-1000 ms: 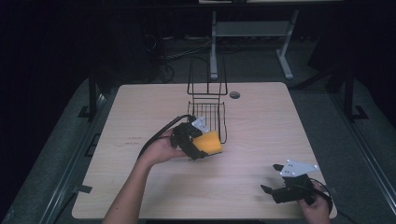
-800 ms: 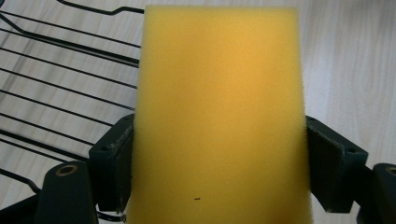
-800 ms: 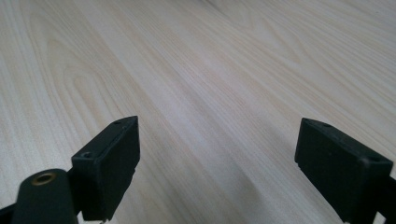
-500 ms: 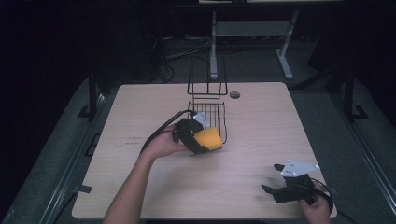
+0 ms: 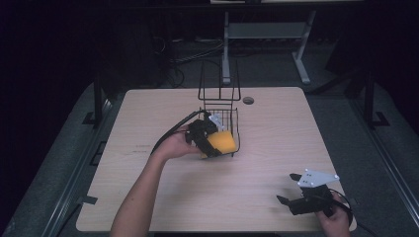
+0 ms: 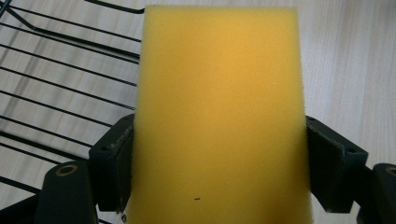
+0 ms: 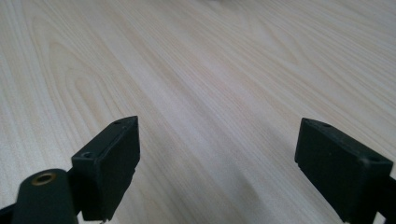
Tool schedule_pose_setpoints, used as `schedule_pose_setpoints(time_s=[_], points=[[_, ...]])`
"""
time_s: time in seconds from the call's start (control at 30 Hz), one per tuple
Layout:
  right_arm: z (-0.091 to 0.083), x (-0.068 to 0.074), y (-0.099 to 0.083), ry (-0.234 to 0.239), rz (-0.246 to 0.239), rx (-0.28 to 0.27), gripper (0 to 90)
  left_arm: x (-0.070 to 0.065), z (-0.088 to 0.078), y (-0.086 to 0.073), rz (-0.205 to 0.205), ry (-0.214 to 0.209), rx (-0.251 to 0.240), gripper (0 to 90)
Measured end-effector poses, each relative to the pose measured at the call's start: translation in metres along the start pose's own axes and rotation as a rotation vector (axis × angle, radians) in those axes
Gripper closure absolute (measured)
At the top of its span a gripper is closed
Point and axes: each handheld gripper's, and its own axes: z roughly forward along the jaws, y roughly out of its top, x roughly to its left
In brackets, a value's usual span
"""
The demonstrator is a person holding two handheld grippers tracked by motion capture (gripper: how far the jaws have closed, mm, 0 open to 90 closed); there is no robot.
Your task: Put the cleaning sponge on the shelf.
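The pale wood worktop (image 5: 148, 123) carries a black wire basket (image 5: 220, 106) near its far middle. At the basket's near edge, my left claw (image 5: 210, 143) pinches a yellow sponge (image 6: 219, 116) across its width. My right claw (image 5: 291, 200), well away from the basket, is spread wide over bare wood. I judge the sponge's corner could snag on the basket rim and twist loose.

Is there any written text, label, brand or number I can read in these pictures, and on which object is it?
None can be read. The yellow sponge held by the left gripper, the wire basket, the table and the right gripper carry no legible writing. A faint dark line on the tabletop is too small to tell.
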Motion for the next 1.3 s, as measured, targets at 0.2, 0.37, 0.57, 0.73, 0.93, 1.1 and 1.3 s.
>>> schedule_pose_setpoints(time_s=[0.2, 0.37, 0.57, 0.73, 0.93, 1.1, 1.3], points=[[0.000, 0.000, 0.000, 0.002, 0.007, 0.000, 13.8, 0.008, 0.000, 0.003, -0.017, 0.003, -0.018, 21.7], [-0.001, 0.000, 0.000, 0.004, 0.009, 0.000, 13.8, 0.012, 0.003, 0.007, 0.009, 0.018, 0.020, 21.8], [-0.001, -0.001, -0.001, 0.004, 0.007, -0.001, 13.8, 0.017, 0.005, 0.013, 0.006, 0.017, 0.008, 21.8], [-0.001, -0.001, -0.001, 0.004, 0.006, -0.002, 13.8, 0.023, 0.006, 0.019, 0.015, 0.000, 0.023, 21.8], [-0.002, -0.003, -0.002, 0.000, 0.005, 0.001, 13.8, 0.032, 0.007, 0.018, -0.013, -0.001, -0.021, 21.8], [-0.001, -0.003, -0.002, 0.001, 0.005, -0.002, 13.8, 0.036, 0.013, 0.015, -0.028, 0.000, -0.023, 21.8], [-0.001, -0.002, -0.002, 0.002, 0.012, 0.006, 13.8, 0.042, 0.017, 0.016, -0.042, -0.010, -0.030, 21.8]])
